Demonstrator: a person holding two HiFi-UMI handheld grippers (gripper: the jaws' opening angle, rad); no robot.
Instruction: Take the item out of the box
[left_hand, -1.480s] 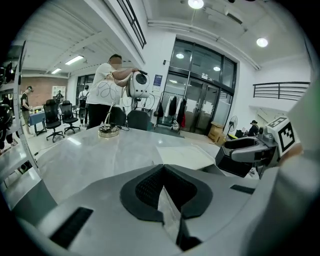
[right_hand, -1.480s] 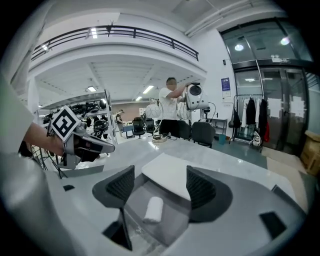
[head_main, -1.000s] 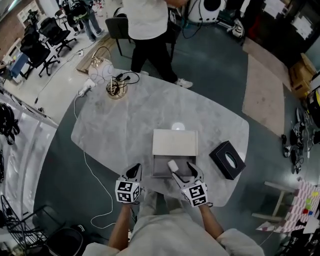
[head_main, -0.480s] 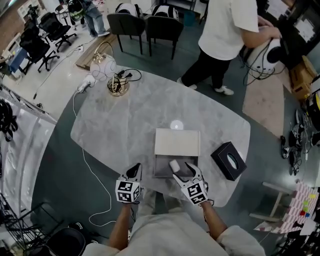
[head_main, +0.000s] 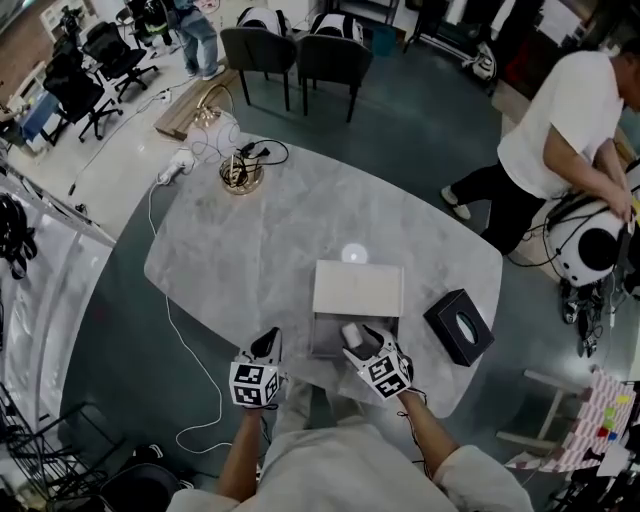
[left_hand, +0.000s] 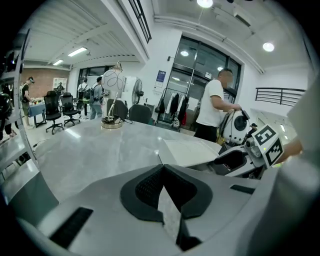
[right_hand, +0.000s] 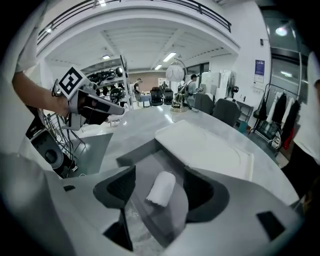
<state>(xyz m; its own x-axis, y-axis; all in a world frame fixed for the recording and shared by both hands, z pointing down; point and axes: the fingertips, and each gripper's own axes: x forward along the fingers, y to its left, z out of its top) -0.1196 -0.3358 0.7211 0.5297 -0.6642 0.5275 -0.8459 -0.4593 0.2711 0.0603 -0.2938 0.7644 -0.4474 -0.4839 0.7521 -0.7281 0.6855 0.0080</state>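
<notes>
Pale grey marble-look bench (head_main: 250, 250) fills the middle of the head view. It stands on a dark teal floor (head_main: 420, 130), with two dark chairs (head_main: 295, 55) up at 12 o'clock and a gold wire lamp (head_main: 238, 175) near the bench edge at 11. The open grey cardboard box (head_main: 325, 340) sits near the 6 o'clock edge, its cream flat lid (head_main: 358, 288) lying against its 12 o'clock side. A black square tissue box (head_main: 459, 326) sits at 3 o'clock of it. A person in a white shirt (head_main: 555, 140) is over at 2 o'clock, bent to a round white machine (head_main: 590, 245).

Now the hands. The left gripper (head_main: 268, 345) is held at the near bench edge, at 9 o'clock of the open box, pointing to 12. Its fingers are pressed together at the tips with nothing between them. The right gripper (head_main: 365, 342) reaches over the near wall of the box, tipped down into it, fingers spread apart. And there's the item: a small white cylindrical roll (right_hand: 161, 187) lying on the box floor right between those fingers. A gap shows on either side, so there's no grip on it.

Against half a second back, the person in white has walked from 1 o'clock round to 2. The right gripper's marker cube has turned and edged a little toward the box. The left gripper and the box sit where they were.
</notes>
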